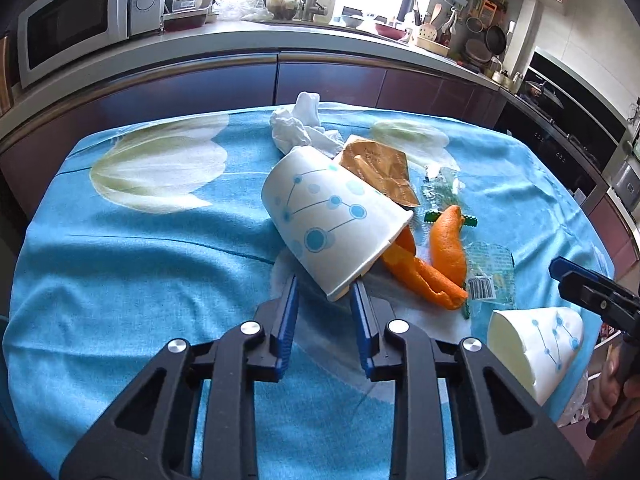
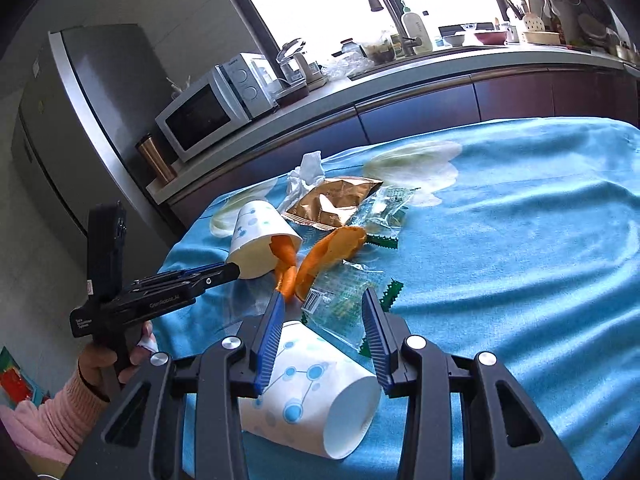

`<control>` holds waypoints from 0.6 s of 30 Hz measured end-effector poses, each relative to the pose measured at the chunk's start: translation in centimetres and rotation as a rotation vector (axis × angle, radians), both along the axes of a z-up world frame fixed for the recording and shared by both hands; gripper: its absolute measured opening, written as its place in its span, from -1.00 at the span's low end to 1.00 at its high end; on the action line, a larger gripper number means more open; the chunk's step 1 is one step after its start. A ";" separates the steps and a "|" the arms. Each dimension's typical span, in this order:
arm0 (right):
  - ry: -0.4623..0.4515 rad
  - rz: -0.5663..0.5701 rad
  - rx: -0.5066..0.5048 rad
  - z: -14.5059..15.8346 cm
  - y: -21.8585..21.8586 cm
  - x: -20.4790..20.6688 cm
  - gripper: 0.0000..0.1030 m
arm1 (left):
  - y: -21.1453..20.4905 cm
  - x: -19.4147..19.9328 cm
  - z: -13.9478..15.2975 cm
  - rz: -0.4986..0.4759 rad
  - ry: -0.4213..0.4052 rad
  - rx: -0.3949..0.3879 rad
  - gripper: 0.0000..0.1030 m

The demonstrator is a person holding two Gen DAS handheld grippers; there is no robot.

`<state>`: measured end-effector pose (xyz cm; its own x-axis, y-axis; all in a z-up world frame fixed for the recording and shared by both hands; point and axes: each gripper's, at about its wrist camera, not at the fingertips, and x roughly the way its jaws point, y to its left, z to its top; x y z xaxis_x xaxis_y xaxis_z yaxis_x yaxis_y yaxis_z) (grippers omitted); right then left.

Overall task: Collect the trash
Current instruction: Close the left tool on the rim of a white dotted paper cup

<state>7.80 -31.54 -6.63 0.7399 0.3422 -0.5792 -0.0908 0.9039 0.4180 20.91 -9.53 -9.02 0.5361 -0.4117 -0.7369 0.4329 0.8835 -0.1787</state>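
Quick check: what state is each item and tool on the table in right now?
Far cup: on its side, orange peel sticking out of its mouth.
Near cup: on its side, between the right tool's fingers.
Tissue: crumpled.
Gold wrapper: torn open, flat.
Left tool: open, at the far cup's rim.
Right tool: open.

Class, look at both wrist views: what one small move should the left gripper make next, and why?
Probably close the left gripper on the tipped white paper cup with blue dots. Its open jaws sit on either side of the cup's rim, apparently without squeezing it, and the orange peel pokes from its mouth, so a grasp would carry both.
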 end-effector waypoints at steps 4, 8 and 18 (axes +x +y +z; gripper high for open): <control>0.016 0.003 0.012 -0.5 -0.5 -0.5 -0.26 | 0.6 0.7 -0.3 0.027 0.014 -0.015 -0.76; 0.029 0.006 0.027 -1.0 -0.8 -1.1 -0.26 | 1.4 0.7 -0.1 0.064 0.002 -0.026 -0.82; 0.051 0.038 0.066 -1.4 -0.6 -2.0 -0.17 | 4.0 -0.6 1.5 0.142 -0.050 -0.049 -0.90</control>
